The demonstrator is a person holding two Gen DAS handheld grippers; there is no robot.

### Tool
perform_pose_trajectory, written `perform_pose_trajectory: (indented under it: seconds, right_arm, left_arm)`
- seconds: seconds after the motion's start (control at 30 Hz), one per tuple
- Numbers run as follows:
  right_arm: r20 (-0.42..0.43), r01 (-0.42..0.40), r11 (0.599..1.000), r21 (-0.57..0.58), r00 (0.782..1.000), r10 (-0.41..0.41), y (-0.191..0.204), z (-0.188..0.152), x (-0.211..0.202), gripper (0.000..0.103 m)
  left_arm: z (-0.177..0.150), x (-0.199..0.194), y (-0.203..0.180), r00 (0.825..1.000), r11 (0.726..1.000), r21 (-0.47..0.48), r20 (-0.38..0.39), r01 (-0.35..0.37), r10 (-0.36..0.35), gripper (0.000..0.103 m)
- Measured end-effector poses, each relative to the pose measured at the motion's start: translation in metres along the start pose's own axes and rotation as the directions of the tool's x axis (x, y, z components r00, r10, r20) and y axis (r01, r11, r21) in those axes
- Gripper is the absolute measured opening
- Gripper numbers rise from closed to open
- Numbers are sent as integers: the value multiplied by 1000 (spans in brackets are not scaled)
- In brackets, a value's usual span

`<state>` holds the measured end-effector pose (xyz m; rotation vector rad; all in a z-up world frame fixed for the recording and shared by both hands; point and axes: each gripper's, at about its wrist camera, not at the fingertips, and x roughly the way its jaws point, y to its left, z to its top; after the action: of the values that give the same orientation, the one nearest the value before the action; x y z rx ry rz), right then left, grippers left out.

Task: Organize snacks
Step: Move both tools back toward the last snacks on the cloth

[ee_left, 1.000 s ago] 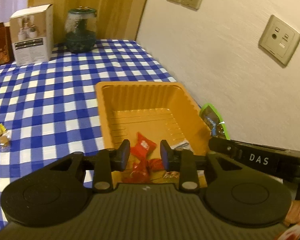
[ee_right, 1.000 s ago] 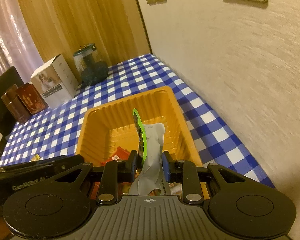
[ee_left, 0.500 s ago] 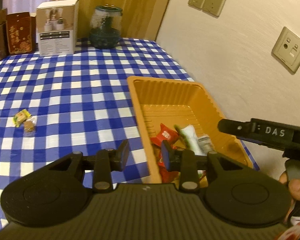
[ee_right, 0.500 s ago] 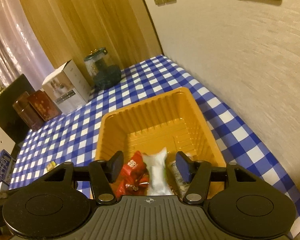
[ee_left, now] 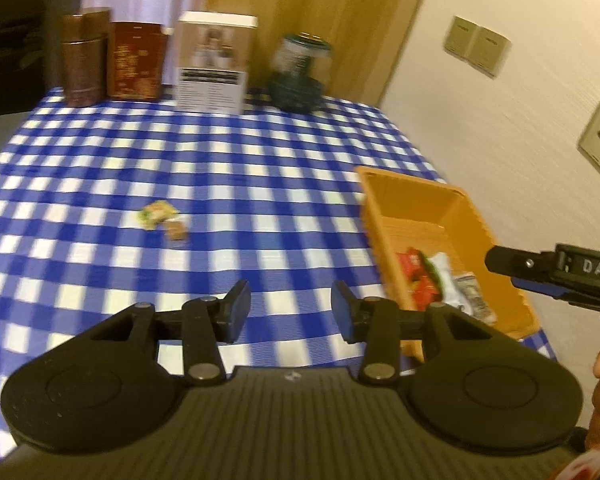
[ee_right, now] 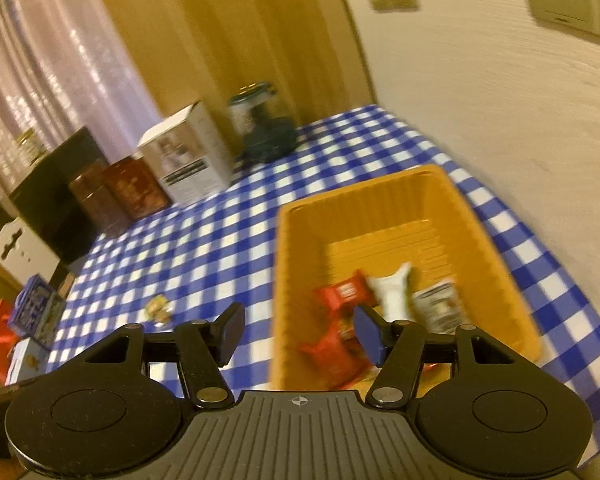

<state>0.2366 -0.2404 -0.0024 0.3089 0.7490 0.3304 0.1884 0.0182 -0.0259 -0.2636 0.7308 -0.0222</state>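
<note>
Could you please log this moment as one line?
left gripper: opening, empty | right gripper: opening, empty | tray: holds packets | two sweets: on cloth

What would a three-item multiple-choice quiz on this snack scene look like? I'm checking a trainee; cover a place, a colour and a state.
1. Where do the two loose candies lie?
A. In the tray
B. On the checked cloth
C. On the white box

2. What colour is the tray?
A. Orange
B. Green
C. Black

3. What is between the left gripper fingers?
A. A candy
B. A packet
C. Nothing

Answers: 1 B, they sit on bare cloth left of the tray. 2 A, its walls are orange. 3 C, only cloth shows through the opening jaws.
</note>
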Motion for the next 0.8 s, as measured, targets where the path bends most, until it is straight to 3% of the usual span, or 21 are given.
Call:
perform_pose_trajectory:
  seconds: [0.37, 0.6, 0.8]
  right_arm:
    - [-51, -71, 992, -102, 996, 66, 74, -22, 16, 61]
    - [-69, -90, 984, -153, 994, 81, 106, -28, 29, 61]
    - [-79, -97, 977, -191, 993, 83, 126, -33, 48, 61]
  left_arm:
    - [6, -41, 65, 995, 995, -40, 35, -97, 98, 51]
    - [11, -49, 96, 990, 990, -60, 52, -125, 128, 54]
    - [16, -44, 113, 988, 990, -22, 56, -142, 143, 57]
